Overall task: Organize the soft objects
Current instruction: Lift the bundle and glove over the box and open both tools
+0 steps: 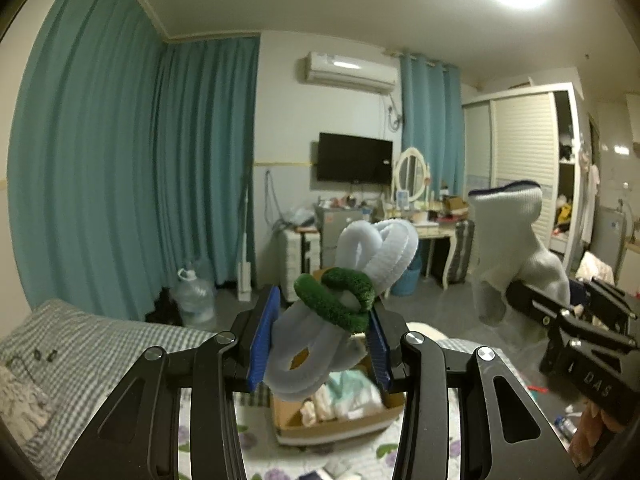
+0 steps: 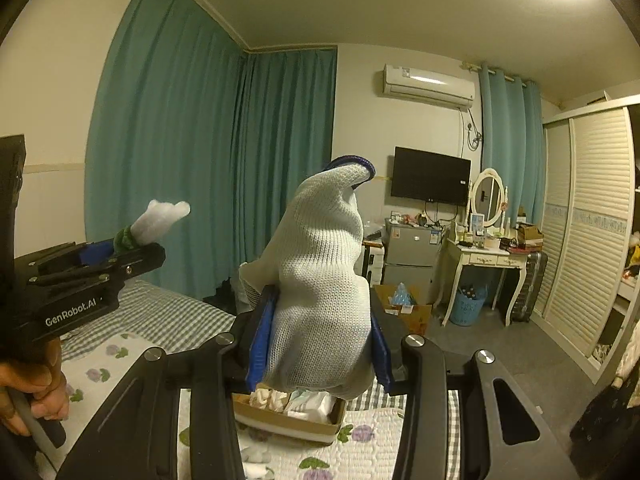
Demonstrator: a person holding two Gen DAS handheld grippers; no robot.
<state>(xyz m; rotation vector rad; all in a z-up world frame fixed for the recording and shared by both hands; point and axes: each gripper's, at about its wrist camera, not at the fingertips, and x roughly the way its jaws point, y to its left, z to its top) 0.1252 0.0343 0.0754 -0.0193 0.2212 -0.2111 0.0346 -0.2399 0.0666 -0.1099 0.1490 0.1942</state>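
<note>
two soft things are held up in the air above a cardboard box (image 1: 340, 420) that sits on a flowered quilt (image 2: 360, 452) on a bed.

the left gripper (image 1: 320, 344) is closed on a bundle of pale blue fuzzy loops (image 1: 376, 252), banded with a dark green fuzzy ring (image 1: 340, 296); the bundle is squeezed between the blue pads (image 1: 262, 344) and sticks up past them.

the right gripper (image 2: 318, 344) is closed on a white knitted glove (image 2: 320, 280) with a dark blue cuff, clamped low on its body, the cuff end flopping upward.

both things are judged to be very light, limp and easily squashed, not fragile and not slippery against the ridged pads. a hold across the thick middle is judged best, since loose ends would sag or slide free.

folded pale cloths (image 1: 348, 398) are already lying in the box, directly below both grippers.
</note>
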